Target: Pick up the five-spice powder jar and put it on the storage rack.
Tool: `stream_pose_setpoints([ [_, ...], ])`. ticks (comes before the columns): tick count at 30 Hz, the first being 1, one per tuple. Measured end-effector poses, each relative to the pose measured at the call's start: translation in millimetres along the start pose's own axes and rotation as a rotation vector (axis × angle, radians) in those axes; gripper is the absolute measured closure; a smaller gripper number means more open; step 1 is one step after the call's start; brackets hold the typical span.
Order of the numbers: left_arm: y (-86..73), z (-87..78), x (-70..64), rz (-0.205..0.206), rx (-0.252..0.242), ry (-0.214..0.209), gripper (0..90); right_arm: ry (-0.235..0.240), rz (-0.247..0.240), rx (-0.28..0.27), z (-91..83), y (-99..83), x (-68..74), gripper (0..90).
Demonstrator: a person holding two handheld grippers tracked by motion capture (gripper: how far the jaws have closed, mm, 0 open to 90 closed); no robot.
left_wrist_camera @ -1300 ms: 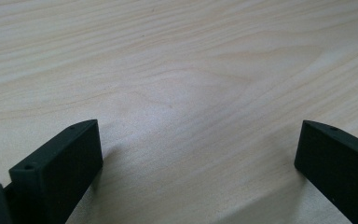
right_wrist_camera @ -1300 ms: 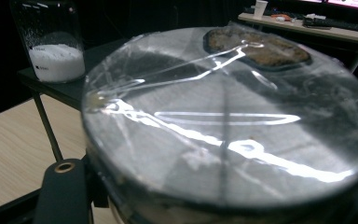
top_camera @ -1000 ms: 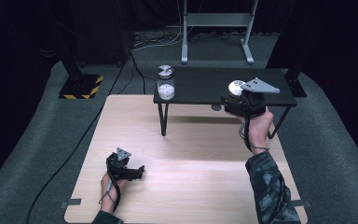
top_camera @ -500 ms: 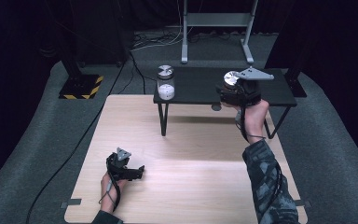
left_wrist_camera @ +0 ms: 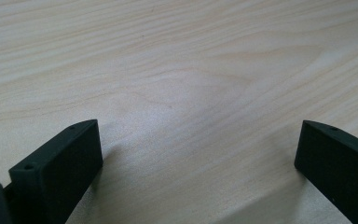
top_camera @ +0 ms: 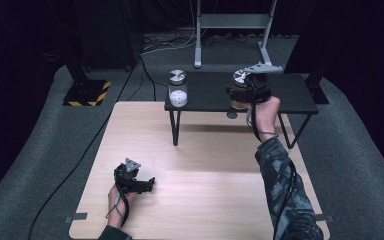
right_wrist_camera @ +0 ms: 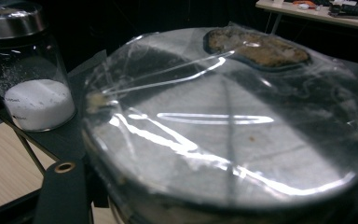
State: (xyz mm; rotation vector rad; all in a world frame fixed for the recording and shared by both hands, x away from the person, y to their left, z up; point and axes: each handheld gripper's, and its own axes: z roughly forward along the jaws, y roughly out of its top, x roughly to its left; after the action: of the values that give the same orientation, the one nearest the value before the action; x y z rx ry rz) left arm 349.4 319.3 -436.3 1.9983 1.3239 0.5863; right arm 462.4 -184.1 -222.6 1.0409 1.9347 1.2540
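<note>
My right gripper (top_camera: 240,95) is clamped around a glass jar with a shiny metal lid (top_camera: 240,80), which stands upright on the black shelf table (top_camera: 290,92) at the far edge of the pale wooden table (top_camera: 205,170), its long axis vertical and the lid facing up. In the right gripper view that lid (right_wrist_camera: 228,126) sits right against the lens, covered in wrinkled clear film, with a brownish patch at its far rim; I see one black jaw at the lower left beside the jar, the other is off frame, and the jar's body is hidden below the lid, so I cannot read its contents there. From the high view the gripper and my hand (top_camera: 262,107) cover most of the glass; only a hint of brown shows. A second glass jar half full of white powder (top_camera: 178,90) stands upright well apart to its left on the same shelf. Compared with half a second ago, my right arm has carried the jar further left and set it squarely over the shelf. My left gripper (top_camera: 147,184) has not moved: it lies low on the wood near me, jaws spread wide with nothing between them, bare grain under them.
</note>
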Motion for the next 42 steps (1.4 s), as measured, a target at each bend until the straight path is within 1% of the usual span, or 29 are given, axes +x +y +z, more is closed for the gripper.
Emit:
stream_pose_setpoints([
  [4,0.0,0.0,0.0,0.0,0.0,0.0,0.4,0.013,-0.006,0.009,7.2,2.3,-2.6,29.8],
  [9,0.0,0.0,0.0,0.0,0.0,0.0,0.4,0.03,0.013,0.016,15.2,4.0,-6.5,29.8],
  [12,-0.1,0.1,0.1,0.0,-0.001,0.0,0.4,0.043,0.021,0.03,23.0,5.0,-8.3,29.7],
  [18,0.0,0.1,0.0,0.0,0.0,0.0,0.4,0.051,0.03,0.034,32.6,4.3,-10.6,29.8],
  [24,-0.1,0.1,0.1,0.001,-0.001,0.0,0.4,0.045,0.045,0.056,42.5,2.5,-14.5,29.8],
  [27,0.0,0.1,0.0,0.0,0.0,0.0,0.4,0.054,0.07,0.041,44.3,-2.5,-19.5,29.8],
  [35,-0.1,0.1,0.0,0.001,-0.001,0.0,0.4,0.05,0.069,0.008,44.4,-11.1,-18.4,29.8],
  [42,-0.1,0.1,0.0,0.001,-0.001,0.0,0.4,0.051,0.067,0.006,44.5,-11.8,-18.8,29.8],
])
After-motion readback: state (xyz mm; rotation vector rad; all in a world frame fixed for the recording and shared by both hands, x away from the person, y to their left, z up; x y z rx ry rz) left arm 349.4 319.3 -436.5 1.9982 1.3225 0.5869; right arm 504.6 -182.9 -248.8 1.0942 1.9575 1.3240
